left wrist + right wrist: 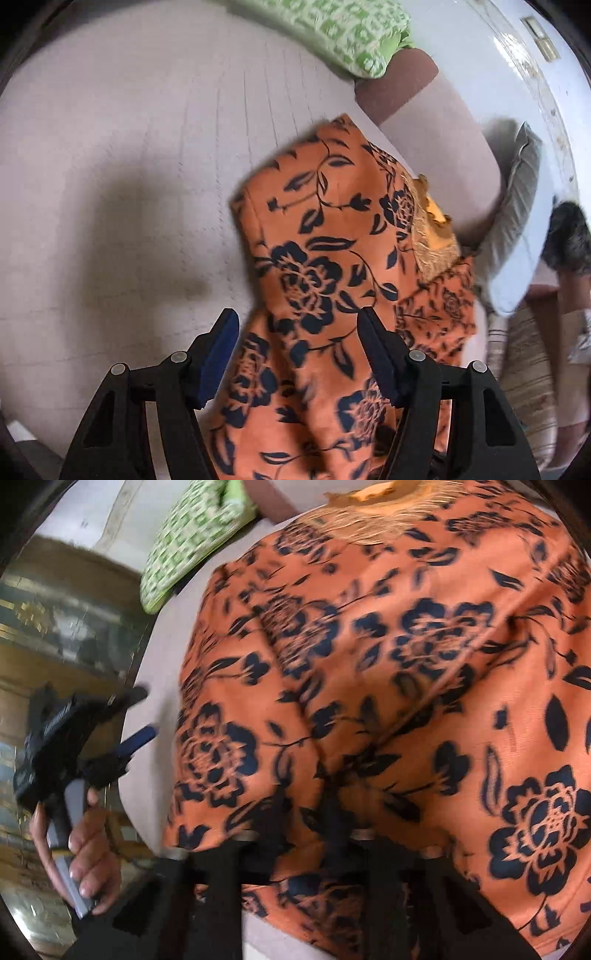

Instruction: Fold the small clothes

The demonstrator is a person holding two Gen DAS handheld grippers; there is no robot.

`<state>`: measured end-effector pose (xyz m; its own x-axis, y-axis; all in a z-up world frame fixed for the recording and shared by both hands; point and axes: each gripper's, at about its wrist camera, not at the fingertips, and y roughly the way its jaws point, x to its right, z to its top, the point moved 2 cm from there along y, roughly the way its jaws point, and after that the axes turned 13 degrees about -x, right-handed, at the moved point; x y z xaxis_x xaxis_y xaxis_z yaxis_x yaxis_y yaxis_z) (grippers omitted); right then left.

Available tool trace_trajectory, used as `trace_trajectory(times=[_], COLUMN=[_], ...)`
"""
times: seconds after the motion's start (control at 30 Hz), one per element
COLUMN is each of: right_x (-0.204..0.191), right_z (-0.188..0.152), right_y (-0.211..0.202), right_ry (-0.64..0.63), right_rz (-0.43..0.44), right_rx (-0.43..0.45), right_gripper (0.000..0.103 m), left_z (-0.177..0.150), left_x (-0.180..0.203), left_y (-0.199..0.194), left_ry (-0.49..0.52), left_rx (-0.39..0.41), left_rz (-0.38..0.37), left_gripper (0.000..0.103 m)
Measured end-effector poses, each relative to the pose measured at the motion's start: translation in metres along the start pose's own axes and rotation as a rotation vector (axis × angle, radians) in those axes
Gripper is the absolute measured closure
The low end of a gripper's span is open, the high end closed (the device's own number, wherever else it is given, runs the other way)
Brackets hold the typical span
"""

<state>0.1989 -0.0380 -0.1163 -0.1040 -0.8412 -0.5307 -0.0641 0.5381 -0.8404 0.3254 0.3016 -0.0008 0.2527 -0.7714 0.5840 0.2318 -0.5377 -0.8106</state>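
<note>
- The left tool (297,328) is released: its two black fingers with blue pads (218,350) stand well apart, pointing steeply down.
- The orange garment (325,266), printed with dark blue flowers and leaves, lies under and ahead of the left tool on a pale, faintly ribbed bed surface (129,155). Cloth shows in the gap between the fingers, but neither pad presses on it.
- Ahead and to the right of the left tool, a frayed, paler golden edge (434,236) of the garment shows, with a brighter orange patch beside it.
- Far ahead of the left tool a green-and-white patterned pillow (343,33) rests at the far edge of the bed.
- In the right wrist view the same garment (388,664) fills nearly the whole picture, draped directly over the right tool (332,775), whose fingertips are hidden beneath the cloth.
- The right tool is clenched; the fabric bunches into creases where the fingers meet, so it seems to be grasping the garment, though the pads themselves are covered.
- To the left of the right tool, a person's hand (86,834) grips the grey handle of the left tool (142,716), which is off the garment's left edge, above bare bed.
- The green pillow (188,542) lies ahead and left of the right tool, beyond the garment.
</note>
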Motion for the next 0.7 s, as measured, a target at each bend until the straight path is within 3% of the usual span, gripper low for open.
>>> trace_trajectory(times=[0.13, 0.27, 0.33, 0.4, 0.47, 0.53, 0.7], right_x=[-0.032, -0.062, -0.066, -0.065, -0.057, -0.039, 0.032], right_z=[-0.008, -0.013, -0.013, -0.014, -0.003, -0.002, 0.007], right_y=[-0.047, -0.089, -0.104, -0.126, -0.145, -0.159, -0.142], right_ry=[-0.061, -0.146, -0.163, -0.179, -0.150, -0.122, 0.011], right_rz=[-0.001, -0.038, -0.012, 0.031, 0.049, 0.069, -0.030], right_rx=[0.078, 0.154, 0.180, 0.235, 0.279, 0.308, 0.285], right_gripper=[0.098, 0.098, 0.098, 0.098, 0.098, 0.098, 0.098], left_z=[0.001, 0.016, 0.025, 0.029, 0.033, 0.036, 0.027], left_x=[-0.012, -0.019, -0.030, -0.037, -0.038, -0.034, -0.020], left_y=[0.008, 0.050, 0.064, 0.053, 0.036, 0.028, 0.050], left_ry=[-0.007, -0.023, -0.071, -0.090, -0.085, -0.068, -0.050], left_rx=[-0.015, -0.072, -0.088, -0.086, -0.069, -0.046, -0.041], left_rz=[0.005, 0.021, -0.014, -0.062, -0.094, -0.076, -0.087], left_gripper=[0.038, 0.040, 0.042, 0.042, 0.042, 0.042, 0.042])
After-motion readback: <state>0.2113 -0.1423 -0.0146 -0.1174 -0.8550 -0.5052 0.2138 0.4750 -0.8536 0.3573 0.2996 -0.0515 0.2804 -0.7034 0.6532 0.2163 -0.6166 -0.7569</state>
